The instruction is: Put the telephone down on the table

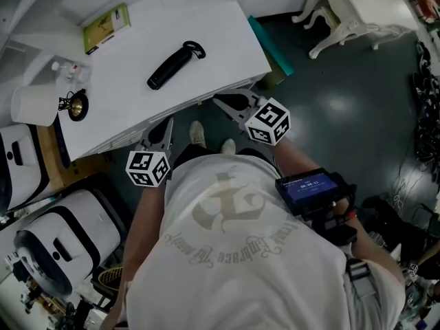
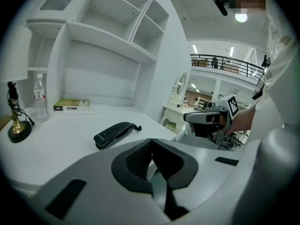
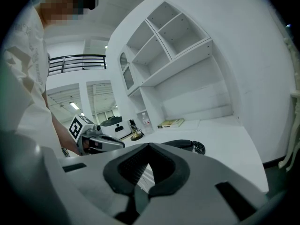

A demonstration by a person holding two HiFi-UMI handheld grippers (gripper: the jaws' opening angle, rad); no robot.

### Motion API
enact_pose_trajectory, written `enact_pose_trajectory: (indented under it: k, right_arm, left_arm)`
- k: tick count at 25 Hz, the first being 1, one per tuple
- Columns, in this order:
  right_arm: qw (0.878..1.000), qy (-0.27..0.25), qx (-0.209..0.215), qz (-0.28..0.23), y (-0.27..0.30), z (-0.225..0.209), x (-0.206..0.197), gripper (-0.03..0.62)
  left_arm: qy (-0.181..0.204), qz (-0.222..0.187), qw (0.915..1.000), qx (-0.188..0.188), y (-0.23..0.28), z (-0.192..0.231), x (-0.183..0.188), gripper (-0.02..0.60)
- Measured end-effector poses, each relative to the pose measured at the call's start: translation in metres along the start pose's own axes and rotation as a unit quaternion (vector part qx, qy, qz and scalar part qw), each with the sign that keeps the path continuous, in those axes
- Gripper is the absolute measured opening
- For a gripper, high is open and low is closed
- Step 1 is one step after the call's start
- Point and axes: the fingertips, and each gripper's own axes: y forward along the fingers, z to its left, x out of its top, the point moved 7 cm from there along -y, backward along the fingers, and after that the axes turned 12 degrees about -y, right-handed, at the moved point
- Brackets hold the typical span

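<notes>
Our left tool has its pads pressed together with nothing between them, and our right tool looks the same, its jaws meeting on empty air. Neither touches anything.

Both sit at the near edge of the table, well apart from the telephone. The handset lies flat on the white top with its coiled cord at one end, and no hand is on it. From the left tool's camera it rests ahead and to the left.

We judge the putting-down finished: the telephone is on the table and released. The next move seems to call for little beyond keeping the tools clear of it.

As for pose, both forearms are bent and drawn close to the body. The left tool and right tool point toward the table and tip a little downward. Their tips may lie just under the table's edge, though the head view is too steep for us to be sure.

A book and a bottle stand at the far side, away from the handset.
</notes>
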Motion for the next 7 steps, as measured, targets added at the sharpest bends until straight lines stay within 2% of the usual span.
enact_pose_trajectory:
  k: [7]
  right_arm:
    - [1.0, -0.004, 0.002, -0.002, -0.0013, 0.0038, 0.0047, 0.015]
  left_arm:
    - [0.003, -0.003, 1.0, 0.001, -0.0045, -0.0035, 0.0033, 0.012]
